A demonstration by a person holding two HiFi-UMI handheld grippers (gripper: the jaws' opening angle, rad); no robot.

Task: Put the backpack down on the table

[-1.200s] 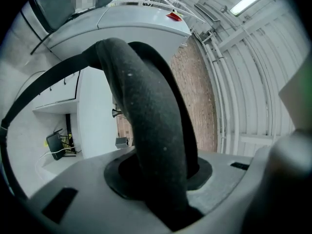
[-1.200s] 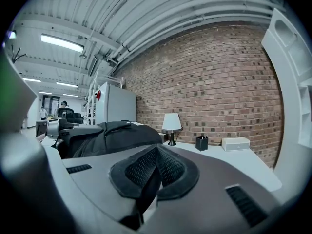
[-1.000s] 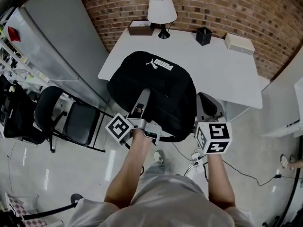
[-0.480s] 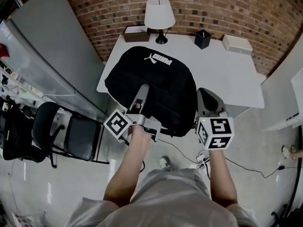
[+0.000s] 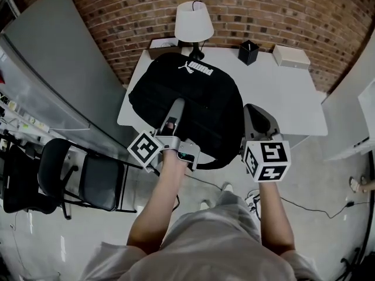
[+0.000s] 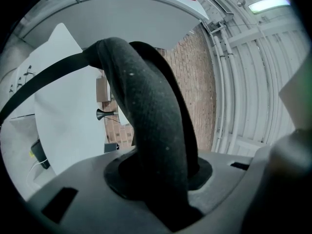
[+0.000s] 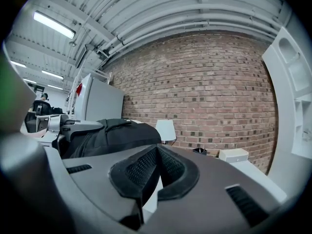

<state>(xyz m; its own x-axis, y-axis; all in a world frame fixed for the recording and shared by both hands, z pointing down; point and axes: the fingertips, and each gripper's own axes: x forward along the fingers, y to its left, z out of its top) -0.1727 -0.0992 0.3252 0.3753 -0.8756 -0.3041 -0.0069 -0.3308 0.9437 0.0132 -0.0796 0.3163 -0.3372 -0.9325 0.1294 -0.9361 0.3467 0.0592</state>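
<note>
The black Puma backpack [image 5: 187, 101] has slid closer to the lamp [image 5: 193, 22] over the last second, and its top is now just in front of the lamp's base. Most of it is over the white table [image 5: 287, 92], with the edge farthest from the lamp still overhanging. My left gripper [image 5: 176, 107] pinches the padded strap [image 6: 151, 130]. My right gripper [image 5: 255, 113], pads pressed together on nothing, rides beside the bag. I'd say it's nearly placed; lowering and releasing remain.
</note>
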